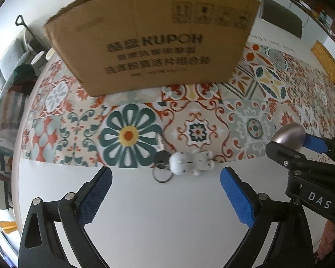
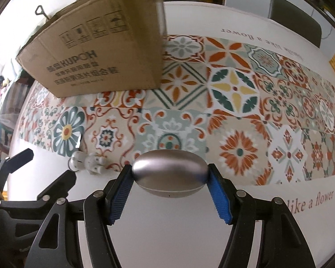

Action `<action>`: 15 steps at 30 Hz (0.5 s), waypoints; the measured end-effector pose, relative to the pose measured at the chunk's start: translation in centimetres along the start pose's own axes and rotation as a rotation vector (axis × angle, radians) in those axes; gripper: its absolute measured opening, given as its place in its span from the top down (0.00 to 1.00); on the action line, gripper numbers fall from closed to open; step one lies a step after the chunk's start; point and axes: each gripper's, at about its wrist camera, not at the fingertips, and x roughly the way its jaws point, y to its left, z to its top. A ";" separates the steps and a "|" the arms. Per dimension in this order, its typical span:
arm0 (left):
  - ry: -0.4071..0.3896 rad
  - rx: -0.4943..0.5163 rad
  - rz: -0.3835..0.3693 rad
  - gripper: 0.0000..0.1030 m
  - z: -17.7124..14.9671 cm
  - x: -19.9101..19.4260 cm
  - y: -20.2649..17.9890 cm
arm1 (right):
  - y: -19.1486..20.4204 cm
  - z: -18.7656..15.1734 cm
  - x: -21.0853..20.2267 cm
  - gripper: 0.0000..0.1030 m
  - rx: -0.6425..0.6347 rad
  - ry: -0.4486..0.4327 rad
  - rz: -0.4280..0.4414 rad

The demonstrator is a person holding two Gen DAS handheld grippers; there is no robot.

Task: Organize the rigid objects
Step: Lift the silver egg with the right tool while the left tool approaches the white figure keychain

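The keychain figure point(image 1: 191, 162) lies on the table point(image 1: 167, 223) before the cardboard box point(image 1: 151, 42).

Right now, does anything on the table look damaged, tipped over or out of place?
Mostly no. The white toy keychain lies on its side at the edge of the patterned mat, keys spread beside it. The cardboard box has a ragged top edge. The right gripper holds the silver oval case cleanly.

The big brown cardboard box point(image 1: 151, 42) stands at the far side of the white table point(image 1: 167, 212) and closes the way there. Between the open left tongs point(image 1: 166, 197) only the small white figure keychain point(image 1: 189, 162) lies. Right of the box, the patterned tile-print runner point(image 2: 245, 116) is free.
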 end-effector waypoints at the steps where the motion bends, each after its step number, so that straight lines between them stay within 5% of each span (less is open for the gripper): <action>1: 0.004 0.001 -0.002 0.05 0.0 0.3 -0.2 | -0.3 0.0 0.1 0.36 0.004 0.002 -0.004; 15: 0.042 0.023 0.001 0.21 0.6 3.4 -2.0 | -2.0 -0.7 1.7 0.36 0.025 0.046 0.004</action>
